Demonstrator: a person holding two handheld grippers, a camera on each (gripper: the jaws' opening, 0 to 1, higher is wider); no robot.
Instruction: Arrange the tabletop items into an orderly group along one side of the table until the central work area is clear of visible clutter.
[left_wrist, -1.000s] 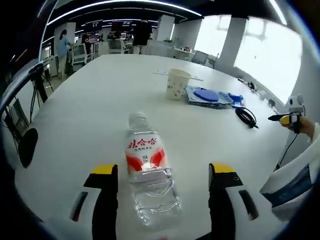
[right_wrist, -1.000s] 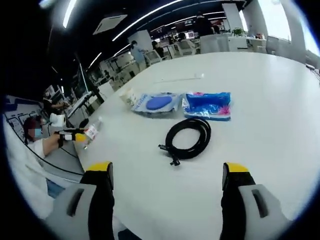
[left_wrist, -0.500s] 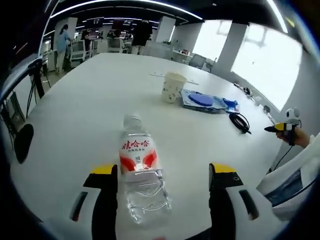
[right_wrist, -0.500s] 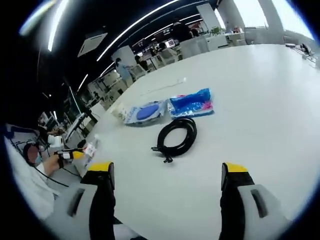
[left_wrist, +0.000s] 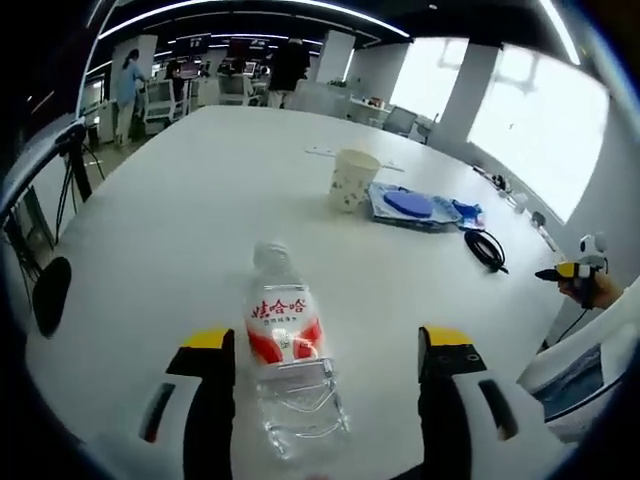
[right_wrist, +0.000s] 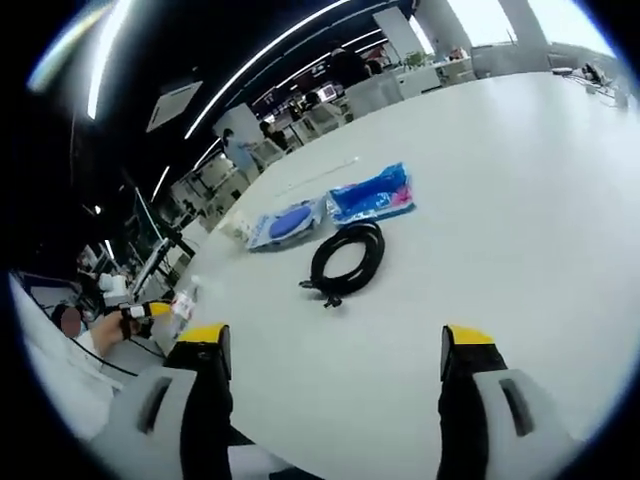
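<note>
A clear water bottle (left_wrist: 288, 350) with a red and white label lies on the white table (left_wrist: 180, 220), cap pointing away. My left gripper (left_wrist: 327, 340) is open, its jaws either side of the bottle, which lies closer to the left jaw. Farther off stand a paper cup (left_wrist: 352, 180), two blue packets (left_wrist: 412, 205) and a coiled black cable (left_wrist: 487, 248). My right gripper (right_wrist: 335, 340) is open and holds nothing, hovering short of the cable (right_wrist: 347, 262) and the blue packets (right_wrist: 372, 194). In the right gripper view the bottle (right_wrist: 183, 303) and left gripper (right_wrist: 140, 310) sit at far left.
A thin white strip (left_wrist: 325, 152) lies beyond the cup. The table edge (left_wrist: 60, 330) runs close on the left, with a black stand below it. People and desks fill the far room. A person's sleeve (left_wrist: 590, 350) shows at lower right.
The right gripper view has pulled back and tilted, so the cable and packets look smaller and higher. The left gripper view shifted slightly; the bottle stays between the open jaws.
</note>
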